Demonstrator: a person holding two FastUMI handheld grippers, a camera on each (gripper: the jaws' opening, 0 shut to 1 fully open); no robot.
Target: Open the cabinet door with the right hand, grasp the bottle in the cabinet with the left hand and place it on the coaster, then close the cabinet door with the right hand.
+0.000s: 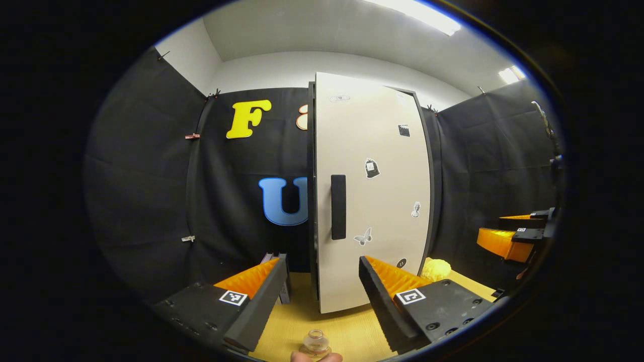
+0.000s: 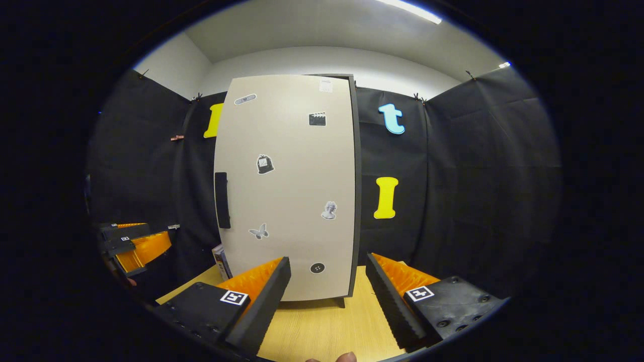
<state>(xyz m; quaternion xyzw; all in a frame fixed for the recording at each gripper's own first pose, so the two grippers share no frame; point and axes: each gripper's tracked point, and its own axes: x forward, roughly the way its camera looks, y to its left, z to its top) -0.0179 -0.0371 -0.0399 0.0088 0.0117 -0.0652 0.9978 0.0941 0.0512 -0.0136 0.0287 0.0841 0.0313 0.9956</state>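
A beige cabinet door (image 1: 372, 201) with stickers and a black handle (image 1: 338, 207) stands shut and flush with the cabinet. My left gripper (image 1: 323, 259) is open in front of it with nothing between its fingers. A small clear glass bottle (image 1: 315, 343) stands on the wooden table (image 1: 347, 327) at the view's bottom edge, nearer than the fingertips; what lies under it is hidden. In the right gripper view the door (image 2: 292, 191) and handle (image 2: 222, 200) face me. My right gripper (image 2: 327, 261) is open and empty, short of the door.
The right gripper (image 1: 508, 236) hangs at the far right, the left gripper (image 2: 133, 244) at the far left. A yellow lump (image 1: 435, 269) lies right of the cabinet. A thin box or book (image 2: 220, 261) leans at its left. A fingertip (image 1: 317, 357) shows below the bottle.
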